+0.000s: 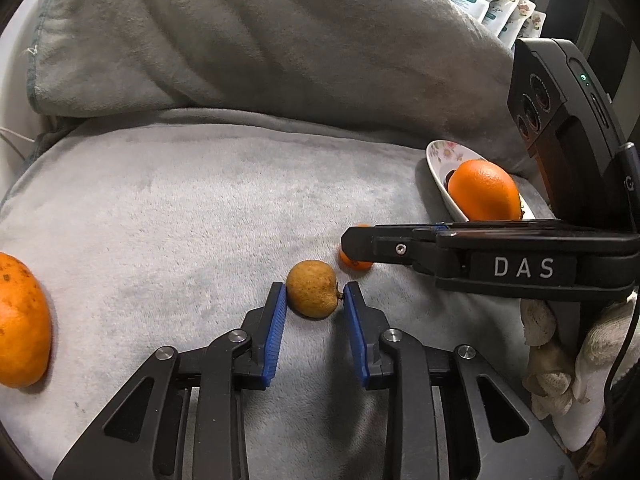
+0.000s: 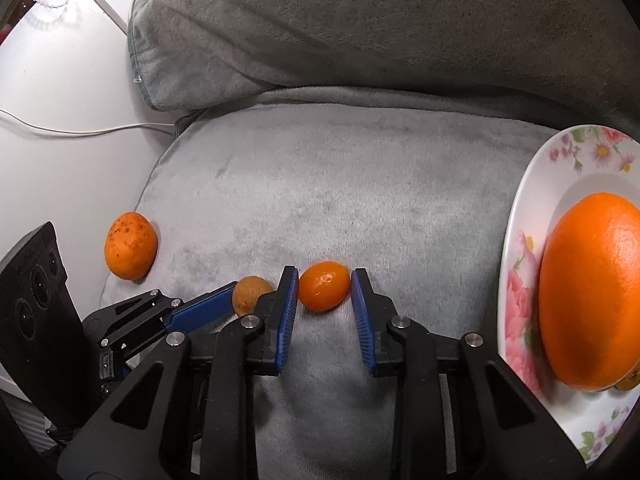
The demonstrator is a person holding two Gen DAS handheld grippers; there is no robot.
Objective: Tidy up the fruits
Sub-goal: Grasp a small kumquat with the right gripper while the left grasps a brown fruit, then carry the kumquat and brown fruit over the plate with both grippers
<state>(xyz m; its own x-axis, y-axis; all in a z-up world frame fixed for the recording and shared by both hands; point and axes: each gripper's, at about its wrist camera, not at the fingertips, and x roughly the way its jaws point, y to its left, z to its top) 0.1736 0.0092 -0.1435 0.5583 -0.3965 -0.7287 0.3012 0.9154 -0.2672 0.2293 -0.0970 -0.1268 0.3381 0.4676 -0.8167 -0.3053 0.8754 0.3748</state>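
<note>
Blue-padded left gripper (image 1: 314, 292) straddles brown fruit (image 1: 312, 288), level.

A grey plush seat cushion (image 1: 200, 208) spread out beneath me, soft and faintly mottled. Behind it, a darker grey back cushion (image 1: 248, 36) leaned against its rear edge, creased with deep folds. To the left of the cushions, a thin white cable (image 2: 80, 130) trailed across a pale white surface (image 2: 60, 80). Far off at the upper right, behind the back cushion, I saw a row of white printed pouches (image 1: 496, 0) standing upright, overlapping one another.
</note>
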